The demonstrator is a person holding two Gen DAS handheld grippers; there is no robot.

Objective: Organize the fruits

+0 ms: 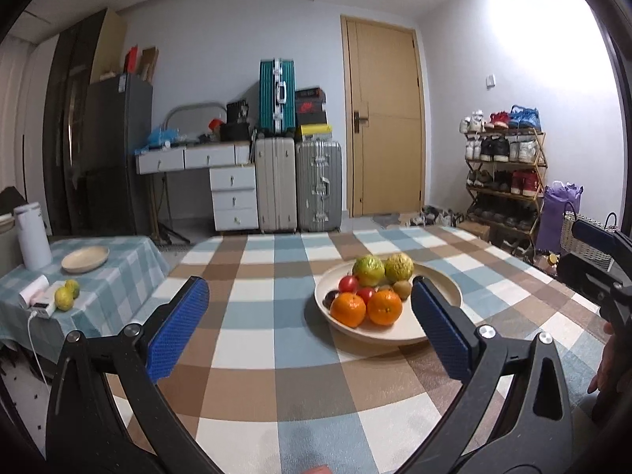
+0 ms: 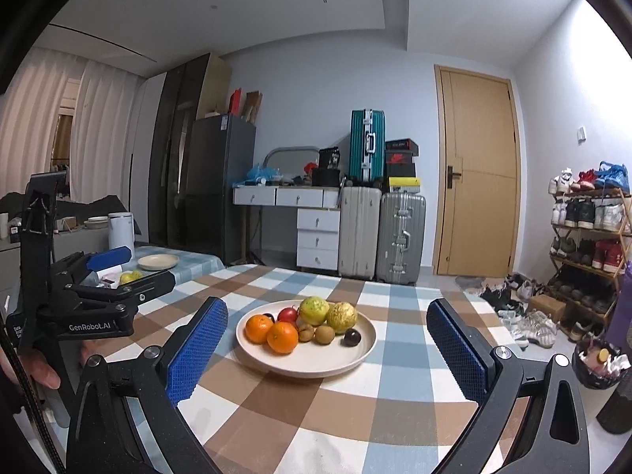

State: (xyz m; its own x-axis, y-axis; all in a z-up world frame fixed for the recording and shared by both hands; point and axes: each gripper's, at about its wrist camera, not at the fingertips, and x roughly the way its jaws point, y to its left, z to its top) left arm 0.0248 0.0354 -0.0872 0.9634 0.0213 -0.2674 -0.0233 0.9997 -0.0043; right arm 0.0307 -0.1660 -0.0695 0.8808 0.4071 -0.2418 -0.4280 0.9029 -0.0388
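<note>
At the far left, a lower side table draped in a pale teal checked cloth is seen, well apart from the main table. On it a tall white cylindrical flask stands upright, an empty shallow beige dish lies beside it, and two small yellow-green citrus fruits rest touching each other near a white electronic device with a cable.

The left gripper is held above the main table's brown, blue and white checked tablecloth; its blue textured pads are spread wide, with nothing between them. In the right wrist view this gripper is seen from the side at the left edge, gripped by a hand.

Toward the middle of the main table a large round cream plate carries the fruit pile. Two oranges lie side by side at its left, a red apple-like fruit behind them, two knobbly yellow-green fruits at the back, two small brown fruits in the centre and a dark purple round fruit at the right.

The right gripper is likewise spread open and empty, the plate lying ahead between its fingers.

Against the back wall, grey and beige suitcases are stood beside a wooden door, and a shoe rack is seen at the far right.
</note>
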